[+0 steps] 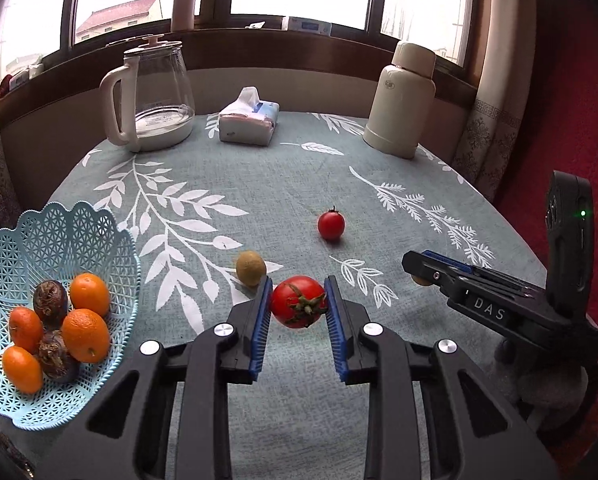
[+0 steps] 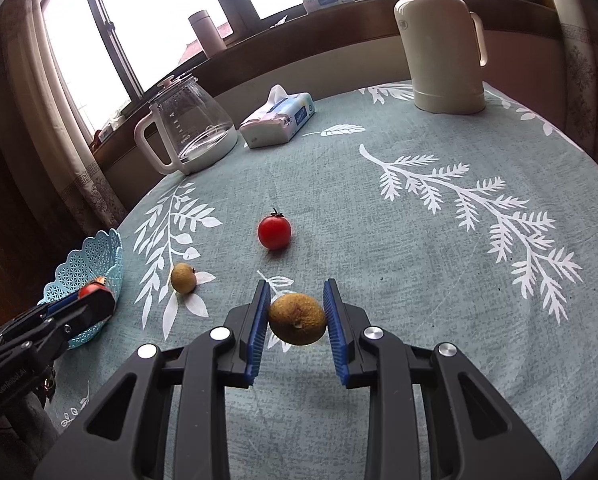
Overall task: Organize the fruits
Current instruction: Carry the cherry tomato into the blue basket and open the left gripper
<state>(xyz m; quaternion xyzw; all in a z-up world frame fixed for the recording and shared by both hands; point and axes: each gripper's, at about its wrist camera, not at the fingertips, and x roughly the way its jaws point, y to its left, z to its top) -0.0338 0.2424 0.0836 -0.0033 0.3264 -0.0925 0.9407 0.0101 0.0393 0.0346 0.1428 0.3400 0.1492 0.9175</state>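
My left gripper point(image 1: 297, 296) is shut on a red tomato point(image 1: 297, 301), held above the cloth. A light blue lattice basket point(image 1: 3, 240) at the left holds several oranges and dark brown fruits. My right gripper point(image 2: 296, 310) is shut on a brown longan-like fruit point(image 2: 297, 318), lifted off the table. In the left wrist view the right gripper point(image 1: 413, 270) shows side-on at the right. A small red tomato point(image 1: 331, 224) point(image 2: 274, 232) and a second brown fruit point(image 1: 250, 267) point(image 2: 183, 277) lie on the table. The basket point(image 2: 99, 258) sits at the left edge in the right wrist view.
A glass kettle point(image 1: 155, 96) point(image 2: 187, 128), a tissue pack point(image 1: 250, 121) point(image 2: 277, 120) and a cream thermos point(image 1: 403, 104) point(image 2: 443, 40) stand along the table's far side by the window. A grey-green leaf-print tablecloth point(image 1: 283, 184) covers the round table. A red chair point(image 1: 571, 120) is at right.
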